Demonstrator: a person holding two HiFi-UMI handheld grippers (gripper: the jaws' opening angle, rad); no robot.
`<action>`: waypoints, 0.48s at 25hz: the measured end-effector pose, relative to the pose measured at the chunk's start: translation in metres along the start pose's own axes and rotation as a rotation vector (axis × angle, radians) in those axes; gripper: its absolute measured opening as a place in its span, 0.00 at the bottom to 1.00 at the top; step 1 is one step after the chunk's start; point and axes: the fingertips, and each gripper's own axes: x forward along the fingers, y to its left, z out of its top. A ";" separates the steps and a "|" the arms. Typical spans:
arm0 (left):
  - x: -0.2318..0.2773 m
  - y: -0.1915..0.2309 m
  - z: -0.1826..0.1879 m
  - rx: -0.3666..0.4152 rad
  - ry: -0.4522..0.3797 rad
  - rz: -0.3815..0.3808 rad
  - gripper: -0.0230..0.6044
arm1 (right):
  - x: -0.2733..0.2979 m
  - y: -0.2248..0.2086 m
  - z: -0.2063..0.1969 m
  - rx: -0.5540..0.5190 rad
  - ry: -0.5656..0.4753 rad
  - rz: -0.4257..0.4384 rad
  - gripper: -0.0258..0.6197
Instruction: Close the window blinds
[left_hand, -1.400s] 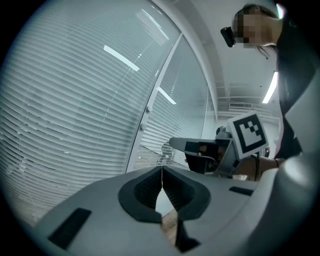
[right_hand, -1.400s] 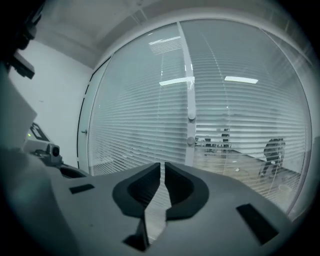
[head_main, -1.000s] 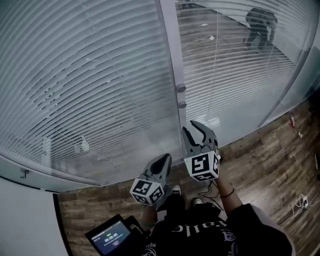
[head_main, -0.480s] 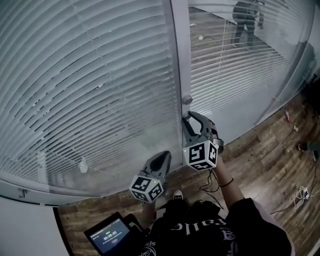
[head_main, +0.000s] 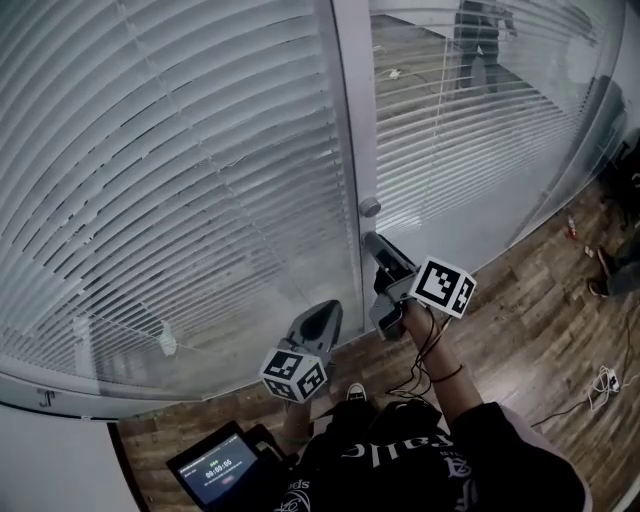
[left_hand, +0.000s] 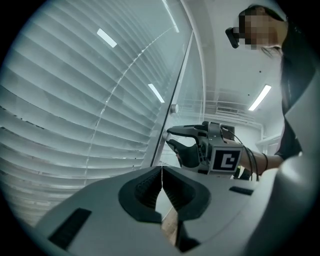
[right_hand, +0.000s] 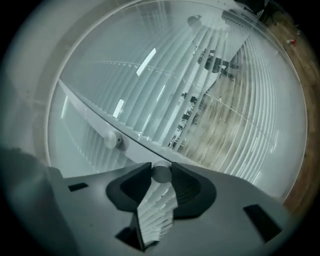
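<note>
Slatted blinds (head_main: 170, 170) hang behind glass on both sides of a grey frame post (head_main: 352, 120). Two round knobs sit on that post. The upper knob (head_main: 369, 207) is free. The lower knob (right_hand: 161, 173) sits between the tips of my right gripper (head_main: 368, 240) and touches both pads, and the hand is rolled over. In the right gripper view the upper knob (right_hand: 112, 139) shows to the left. My left gripper (head_main: 326, 315) hangs lower, shut and empty, pointing at the glass; its closed pads (left_hand: 150, 187) meet in the left gripper view, where the right gripper (left_hand: 170, 137) is also in sight.
The right blind panel (head_main: 470, 130) has partly open slats, and a person (head_main: 480, 25) stands beyond it. A tablet (head_main: 215, 468) sits at my lower left. Cables (head_main: 603, 380) and shoes (head_main: 605, 270) lie on the wooden floor at right.
My right gripper rose to the post, took the lower knob between its jaws and rolled so its marker cube faces up and right. The left gripper has barely moved.
</note>
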 end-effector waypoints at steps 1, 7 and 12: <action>0.000 0.000 -0.001 0.000 -0.001 0.000 0.04 | -0.002 0.000 0.000 -0.089 -0.003 -0.010 0.25; 0.002 0.005 0.001 -0.002 -0.001 0.003 0.04 | 0.004 0.023 -0.013 -1.233 0.089 -0.237 0.25; 0.000 0.003 -0.003 0.000 0.005 0.018 0.04 | 0.008 0.019 -0.024 -1.661 0.153 -0.339 0.25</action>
